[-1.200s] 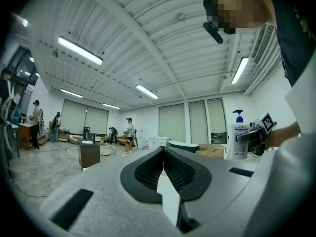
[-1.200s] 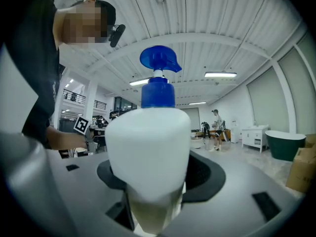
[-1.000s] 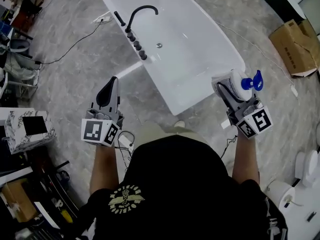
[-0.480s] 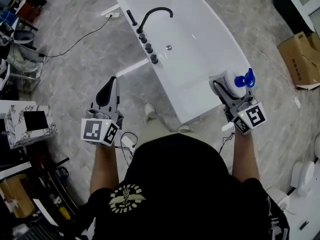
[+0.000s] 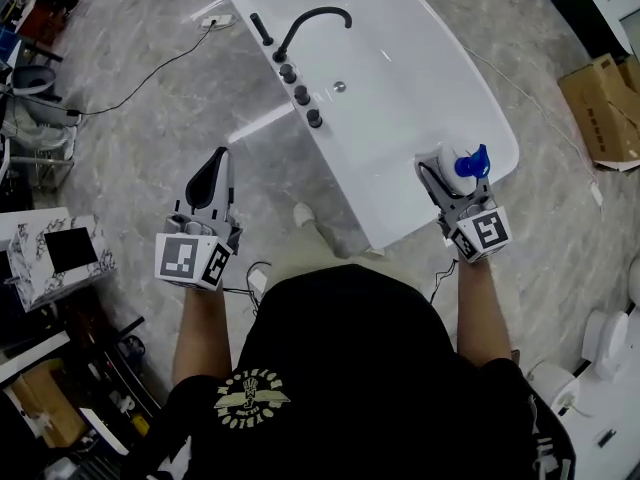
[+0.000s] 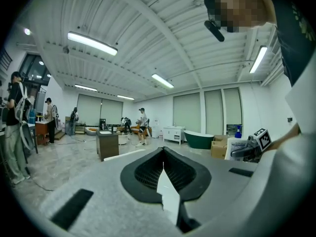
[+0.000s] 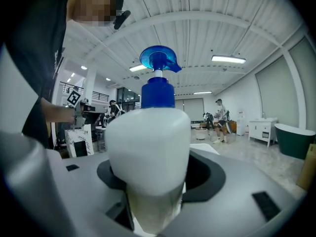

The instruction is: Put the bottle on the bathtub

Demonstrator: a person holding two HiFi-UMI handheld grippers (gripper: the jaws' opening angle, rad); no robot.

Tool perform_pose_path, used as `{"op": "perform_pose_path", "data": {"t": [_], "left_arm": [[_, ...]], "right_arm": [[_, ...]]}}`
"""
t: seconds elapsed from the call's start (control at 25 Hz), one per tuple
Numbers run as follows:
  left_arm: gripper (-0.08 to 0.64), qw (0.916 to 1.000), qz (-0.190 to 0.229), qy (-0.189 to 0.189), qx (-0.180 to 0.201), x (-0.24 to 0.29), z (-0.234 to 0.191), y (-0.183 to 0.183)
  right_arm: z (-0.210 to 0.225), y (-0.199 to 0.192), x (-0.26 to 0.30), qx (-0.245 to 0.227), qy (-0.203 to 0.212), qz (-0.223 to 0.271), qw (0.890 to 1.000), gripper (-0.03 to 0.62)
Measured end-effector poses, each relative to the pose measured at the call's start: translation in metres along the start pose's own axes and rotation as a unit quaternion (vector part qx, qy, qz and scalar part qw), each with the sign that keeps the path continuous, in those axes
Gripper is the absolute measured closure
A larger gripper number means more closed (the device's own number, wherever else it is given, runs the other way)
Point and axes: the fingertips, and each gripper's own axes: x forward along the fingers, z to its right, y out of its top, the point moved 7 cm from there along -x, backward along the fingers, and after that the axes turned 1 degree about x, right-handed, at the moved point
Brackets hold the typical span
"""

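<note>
Pinching the white pump bottle [image 7: 148,147] by its base, long axis along the jaws, the right tool [image 5: 445,176] hovers over the near right rim of the bathtub [image 5: 392,228], while the left tool [image 5: 215,171], pressed together, hangs well apart.

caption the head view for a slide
Right tool holds a white pump bottle at the bathtub corner; left tool shut, empty.

No words or numbers legible anywhere, dark print on brown cardboard box [image 5: 603,108] at right edge too small to read, yellowish emblem [image 5: 250,398] on black T-shirt unreadable.
</note>
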Motion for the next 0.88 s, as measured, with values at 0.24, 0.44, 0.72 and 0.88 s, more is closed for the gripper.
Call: {"op": "perform_pose_path", "data": {"t": [0.24, 0.44, 0.72, 0.88], "left_arm": [[0.551, 0.9995, -0.026, -0.009, -0.013, 0.012, -0.008, -0.027], [0.551, 0.9988, -0.044, -0.012, -0.019, 0.014, -0.020, -0.052], [0.551, 0.9974, -0.065, 0.007, -0.029, -0.007, -0.045, -0.082], [0.551, 0.9963, -0.078, 0.011, -0.033, -0.012, -0.050, -0.098]], "right_arm": [[-0.010, -0.071, 0.039, 0.013, 0.012, -0.036, 0.999, 0.327], [-0.014, -0.115, 0.075, 0.026, 0.018, -0.046, 0.998, 0.327], [-0.029, -0.164, 0.113, 0.035, 0.019, -0.069, 0.997, 0.327], [-0.040, -0.199, 0.129, 0.031, 0.025, -0.106, 0.994, 0.325]]}}
